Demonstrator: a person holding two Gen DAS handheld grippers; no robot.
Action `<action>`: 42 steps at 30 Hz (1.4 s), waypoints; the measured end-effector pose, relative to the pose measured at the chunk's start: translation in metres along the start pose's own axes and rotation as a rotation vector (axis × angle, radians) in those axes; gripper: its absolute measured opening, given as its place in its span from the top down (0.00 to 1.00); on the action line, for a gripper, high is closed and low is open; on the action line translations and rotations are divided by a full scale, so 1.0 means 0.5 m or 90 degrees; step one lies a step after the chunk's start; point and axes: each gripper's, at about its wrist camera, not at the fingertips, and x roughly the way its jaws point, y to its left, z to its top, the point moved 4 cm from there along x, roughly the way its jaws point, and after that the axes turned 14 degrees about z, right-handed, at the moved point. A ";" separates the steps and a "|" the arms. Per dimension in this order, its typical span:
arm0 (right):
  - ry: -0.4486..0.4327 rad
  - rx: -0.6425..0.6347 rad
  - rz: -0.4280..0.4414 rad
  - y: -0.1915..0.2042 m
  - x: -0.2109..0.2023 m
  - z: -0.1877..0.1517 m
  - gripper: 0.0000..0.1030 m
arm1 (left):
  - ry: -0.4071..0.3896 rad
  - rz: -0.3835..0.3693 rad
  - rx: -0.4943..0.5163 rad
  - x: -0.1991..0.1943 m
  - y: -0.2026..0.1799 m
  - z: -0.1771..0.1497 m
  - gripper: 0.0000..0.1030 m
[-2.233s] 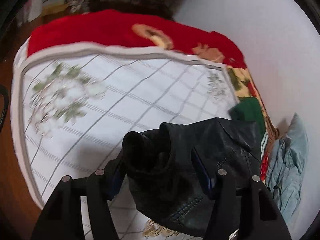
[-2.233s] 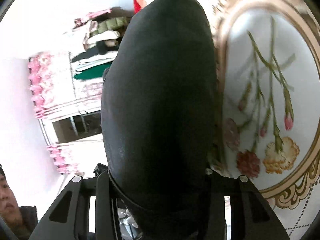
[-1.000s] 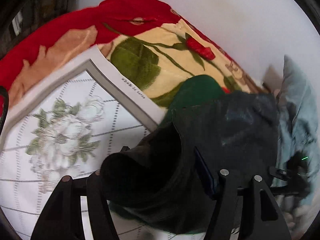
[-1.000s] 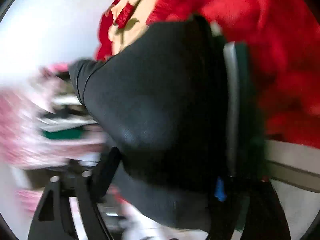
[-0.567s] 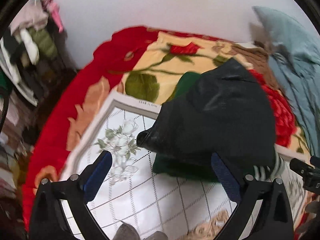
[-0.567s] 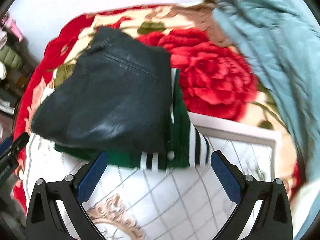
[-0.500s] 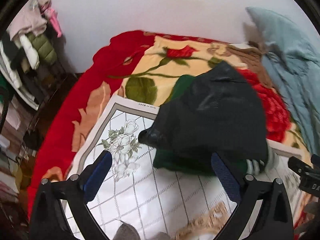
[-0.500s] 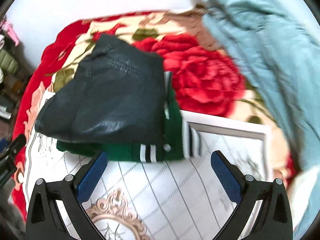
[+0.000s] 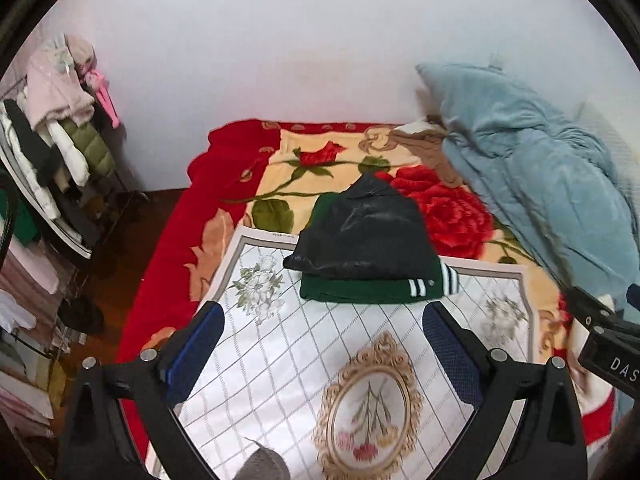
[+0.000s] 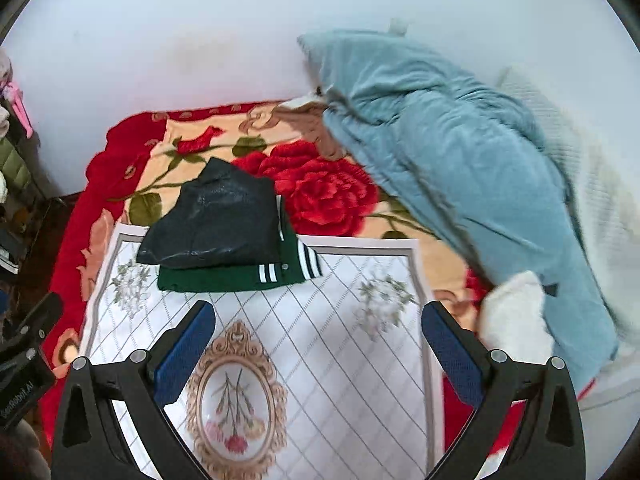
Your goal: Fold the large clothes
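Observation:
A folded black leather jacket lies on top of a folded green garment with white stripes, at the far edge of a white patterned mat on the bed. My left gripper hangs high above the mat, open, with nothing between its blue pads. My right gripper is also open and empty, well back from the pile. Part of the right gripper shows at the right edge of the left wrist view.
A red rose blanket covers the bed under the mat. A light blue quilt is heaped at the right against the white wall. A clothes rack stands left of the bed over a dark wooden floor.
Both grippers let go of the black jacket, which now rests on the green garment. Both opened wide, then rose and pulled back, so the pile looks smaller and farther away.

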 end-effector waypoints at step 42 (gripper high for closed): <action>-0.112 -0.085 0.028 0.031 -0.710 -0.062 0.00 | -0.048 0.021 -0.059 -0.501 0.136 -0.051 0.02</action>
